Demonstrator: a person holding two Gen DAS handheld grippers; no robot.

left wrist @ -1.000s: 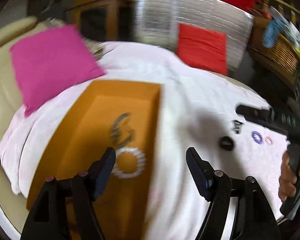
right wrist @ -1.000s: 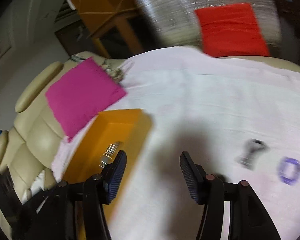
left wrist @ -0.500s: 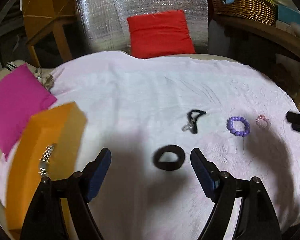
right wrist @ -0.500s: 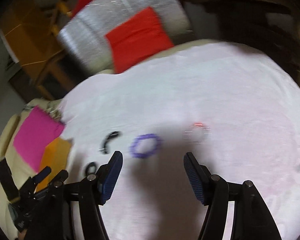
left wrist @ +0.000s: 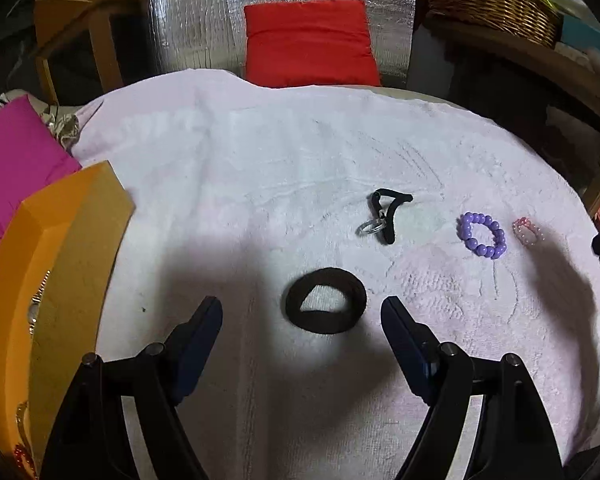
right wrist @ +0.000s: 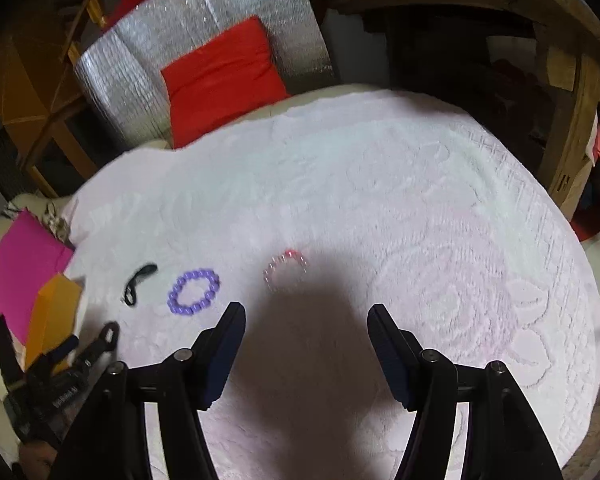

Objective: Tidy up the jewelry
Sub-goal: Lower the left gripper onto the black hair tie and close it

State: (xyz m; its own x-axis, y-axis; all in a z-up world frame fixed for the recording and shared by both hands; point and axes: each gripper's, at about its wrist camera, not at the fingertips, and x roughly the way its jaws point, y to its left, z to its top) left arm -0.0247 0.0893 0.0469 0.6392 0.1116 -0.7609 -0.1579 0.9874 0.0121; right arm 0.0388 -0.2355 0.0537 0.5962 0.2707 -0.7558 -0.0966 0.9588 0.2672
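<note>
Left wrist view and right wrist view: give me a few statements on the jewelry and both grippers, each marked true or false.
1. The left gripper is open with the black hair tie lying just ahead of its fingertips. True.
2. The right gripper is shut on the purple bead bracelet. False: it is open and empty; the bracelet lies on the white towel, left of its fingers.
3. The pink bead bracelet lies ahead of the right gripper. True.
4. The purple bead bracelet sits inside the orange box. False: it lies on the towel, apart from the box.
5. The black cord with a silver ring lies beyond the hair tie. True.
</note>
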